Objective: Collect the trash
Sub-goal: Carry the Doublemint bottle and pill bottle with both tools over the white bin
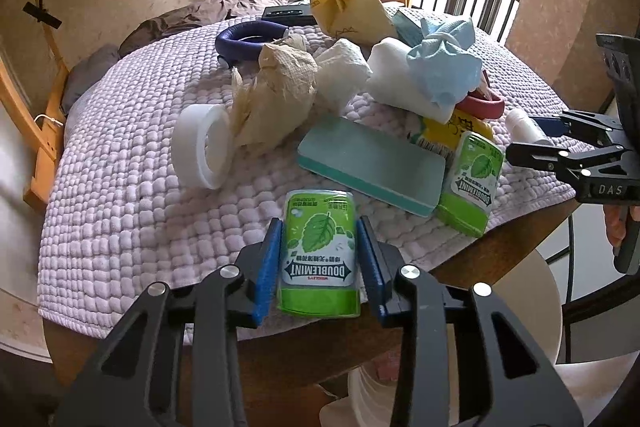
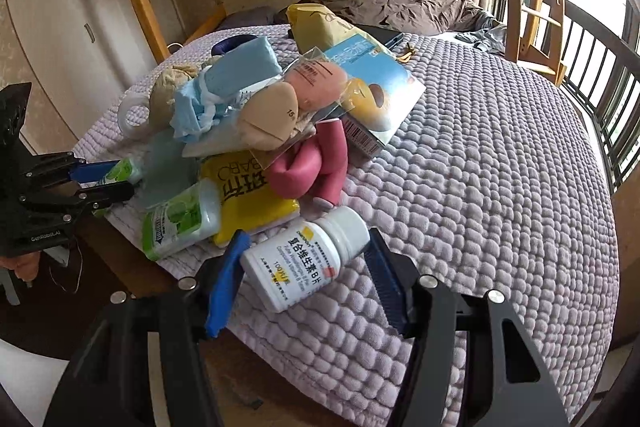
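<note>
Left gripper [image 1: 318, 259] straddles the Doublemint gum bottle [image 1: 319, 251], pads spread just beside its sides, long axis toward twelve o'clock. Right gripper [image 2: 306, 275], equally spread, brackets the vitamin bottle [image 2: 306, 259] tilted toward one o'clock.

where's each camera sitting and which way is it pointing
Left wrist: on the left gripper, looking forward at a green mint box between its blue fingers; the right gripper shows at the right edge.
Right wrist: on the right gripper, facing a white pill bottle.
Shared: the purple mat and blue tissue.
</note>
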A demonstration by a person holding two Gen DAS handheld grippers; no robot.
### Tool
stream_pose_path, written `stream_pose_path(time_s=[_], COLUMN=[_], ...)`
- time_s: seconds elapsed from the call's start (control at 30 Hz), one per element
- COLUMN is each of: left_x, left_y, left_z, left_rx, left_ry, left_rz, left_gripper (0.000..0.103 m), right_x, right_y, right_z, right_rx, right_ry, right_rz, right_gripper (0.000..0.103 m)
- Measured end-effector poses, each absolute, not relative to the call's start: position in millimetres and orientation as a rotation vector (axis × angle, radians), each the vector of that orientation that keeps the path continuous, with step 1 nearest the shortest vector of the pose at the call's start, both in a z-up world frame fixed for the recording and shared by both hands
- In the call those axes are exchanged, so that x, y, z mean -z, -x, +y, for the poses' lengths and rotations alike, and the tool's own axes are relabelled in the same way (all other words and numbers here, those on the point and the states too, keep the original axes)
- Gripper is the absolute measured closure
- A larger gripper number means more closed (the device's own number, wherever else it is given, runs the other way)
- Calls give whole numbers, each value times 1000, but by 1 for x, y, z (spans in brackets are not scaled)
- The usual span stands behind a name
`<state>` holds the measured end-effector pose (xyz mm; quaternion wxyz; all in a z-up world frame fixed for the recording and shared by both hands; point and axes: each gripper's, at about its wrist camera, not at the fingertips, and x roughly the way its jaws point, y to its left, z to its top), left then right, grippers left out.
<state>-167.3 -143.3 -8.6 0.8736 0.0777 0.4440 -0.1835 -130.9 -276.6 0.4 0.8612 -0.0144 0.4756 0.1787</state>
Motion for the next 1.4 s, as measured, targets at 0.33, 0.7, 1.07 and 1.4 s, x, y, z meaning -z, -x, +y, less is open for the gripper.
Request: stream_pose_path(time_s=[0.33, 0.7, 1.07, 1.4], left_x=[-3, -9, -16, -18], left_y=[172, 180, 196, 212], left_z=[-141, -141, -145, -156], left_rx=[379, 384, 399, 422], left_ry=[-154, -155, -158, -196], left_rz=[926, 927, 922, 924], left_gripper=[64, 64, 64, 64], right_x=[-8, -20, -24, -34], right_y=[143, 167, 185, 203], right_z=[-281, -282, -280, -271], right_rx=[-345, -323, -323, -353], right_ry=[-10, -27, -35, -39], right_rz=[1030, 1041, 1046, 1051], right_gripper=[44, 44, 44, 44])
